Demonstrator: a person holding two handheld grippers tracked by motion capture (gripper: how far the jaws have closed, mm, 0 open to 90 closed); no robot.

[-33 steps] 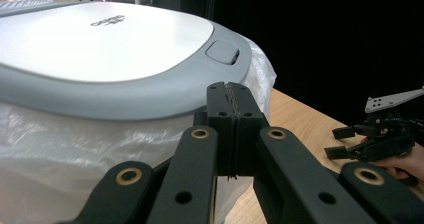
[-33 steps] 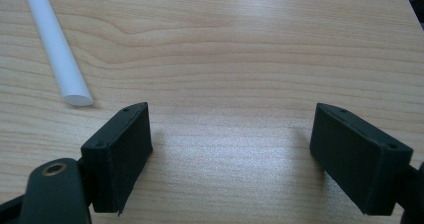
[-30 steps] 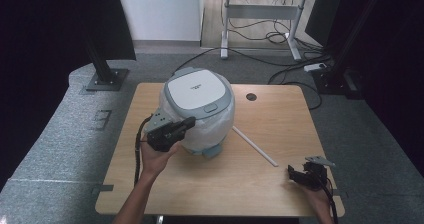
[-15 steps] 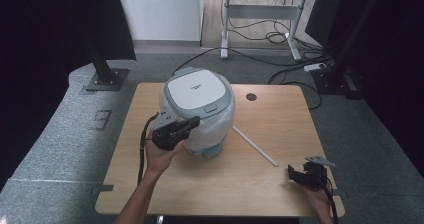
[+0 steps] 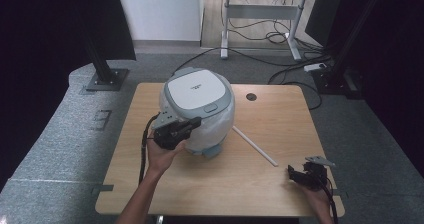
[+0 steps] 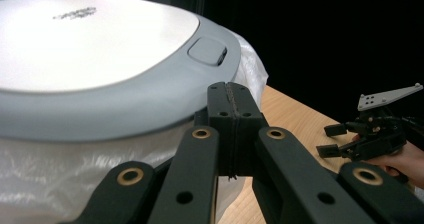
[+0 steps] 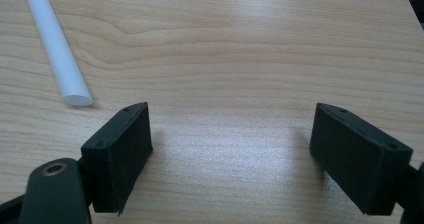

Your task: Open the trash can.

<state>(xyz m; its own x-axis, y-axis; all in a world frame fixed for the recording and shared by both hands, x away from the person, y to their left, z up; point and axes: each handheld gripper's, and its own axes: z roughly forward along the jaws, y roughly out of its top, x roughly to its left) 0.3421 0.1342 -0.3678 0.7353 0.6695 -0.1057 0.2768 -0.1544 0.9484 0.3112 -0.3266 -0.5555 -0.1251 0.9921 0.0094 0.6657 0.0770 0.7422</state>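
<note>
My left gripper [image 6: 233,129], jaws pressed together on nothing, sits at the cooker [image 5: 199,109] mid-table, likely to press its latch [image 6: 207,50]. My right gripper [image 7: 231,154], jaws apart, idles near the rod [image 7: 54,46].

Surface [image 5: 280,184]: rice cooker [image 5: 199,109] on it, directly ahead of the left gripper [image 5: 175,131] fingers [image 6: 232,129], touching or nearly so. Rod [image 5: 254,145] on the surface, ahead and left of the right gripper [image 5: 305,174] fingers [image 7: 120,154]. The grippers lie well apart.
</note>
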